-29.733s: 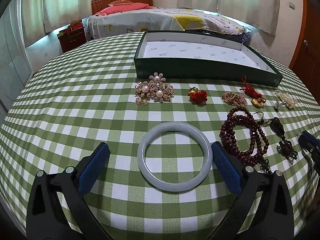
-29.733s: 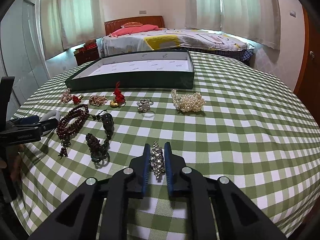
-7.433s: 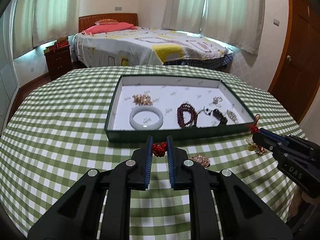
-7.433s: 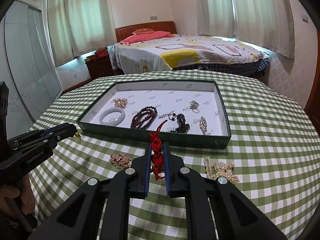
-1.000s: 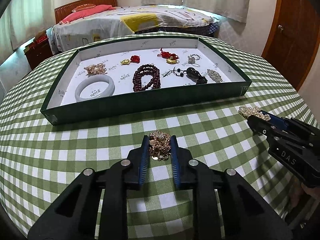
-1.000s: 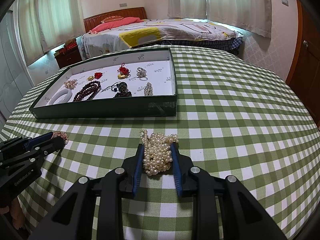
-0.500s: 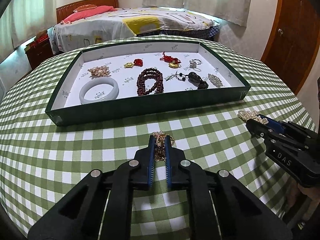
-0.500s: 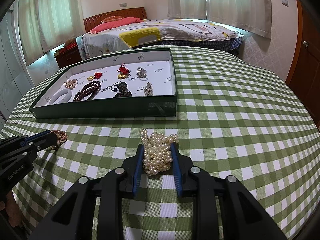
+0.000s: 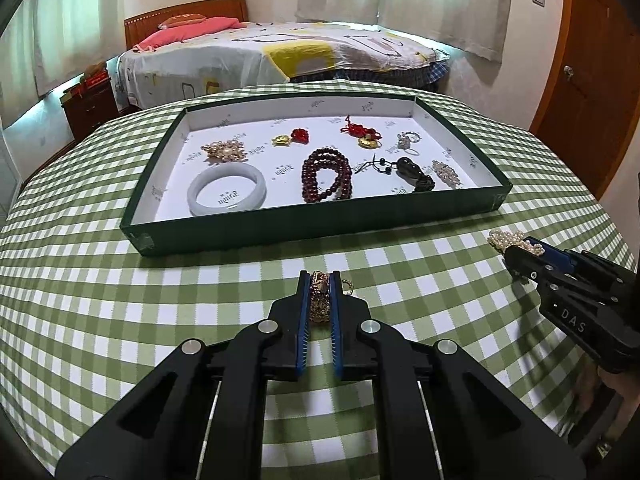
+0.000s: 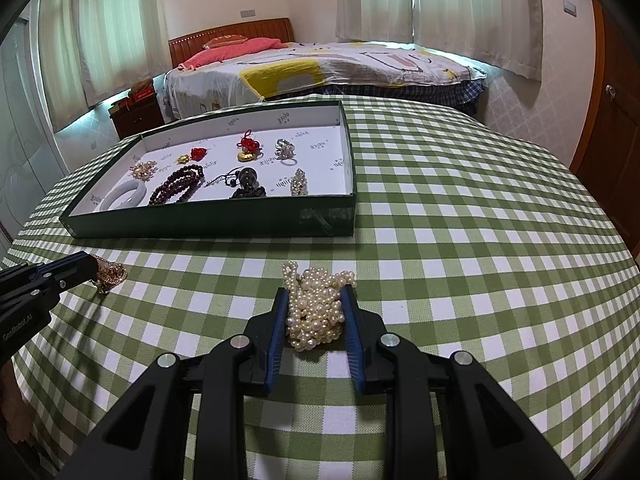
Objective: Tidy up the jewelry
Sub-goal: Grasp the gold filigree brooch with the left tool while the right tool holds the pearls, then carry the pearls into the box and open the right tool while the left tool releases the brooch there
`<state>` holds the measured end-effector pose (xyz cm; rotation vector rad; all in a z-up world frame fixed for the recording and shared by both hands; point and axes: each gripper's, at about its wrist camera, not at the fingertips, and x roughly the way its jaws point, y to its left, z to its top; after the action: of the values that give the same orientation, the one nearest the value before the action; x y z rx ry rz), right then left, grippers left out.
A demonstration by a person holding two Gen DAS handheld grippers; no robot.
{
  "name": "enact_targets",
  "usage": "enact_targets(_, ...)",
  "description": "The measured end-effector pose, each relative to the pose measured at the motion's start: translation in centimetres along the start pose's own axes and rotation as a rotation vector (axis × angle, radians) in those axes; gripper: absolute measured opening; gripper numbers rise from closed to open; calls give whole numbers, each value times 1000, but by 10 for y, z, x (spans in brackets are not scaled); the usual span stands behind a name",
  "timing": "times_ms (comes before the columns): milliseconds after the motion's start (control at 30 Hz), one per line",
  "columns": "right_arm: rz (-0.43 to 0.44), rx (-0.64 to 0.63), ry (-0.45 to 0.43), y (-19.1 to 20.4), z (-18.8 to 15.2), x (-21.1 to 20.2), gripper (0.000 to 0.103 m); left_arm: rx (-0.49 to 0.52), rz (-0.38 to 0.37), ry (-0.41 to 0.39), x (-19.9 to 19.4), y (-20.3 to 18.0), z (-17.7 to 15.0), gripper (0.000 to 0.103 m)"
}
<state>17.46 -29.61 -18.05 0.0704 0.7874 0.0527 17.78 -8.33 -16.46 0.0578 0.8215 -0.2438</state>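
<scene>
The left gripper (image 9: 320, 294) is clamped on a gold filigree brooch (image 9: 319, 295), a small lacy bunch held near the green-and-white checked tablecloth (image 9: 80, 280). The right gripper (image 10: 316, 312) has its blue pads against both sides of a heap of cream pearl strands (image 10: 316, 308) lying on the cloth. Both sit in front of the dark green shallow cardboard tray (image 9: 320, 222), whose white floor has bare space along the left wall and far edge.
</scene>
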Motion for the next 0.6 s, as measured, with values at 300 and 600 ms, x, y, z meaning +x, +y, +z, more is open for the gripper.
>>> enact_targets(300,25,-18,-9,8,-2,-5,27,-12,14,-30,-12,8,4,9)
enact_targets(600,42,-59,-48,27,5,-21,27,-26,43,-65,-26,15,6,9)
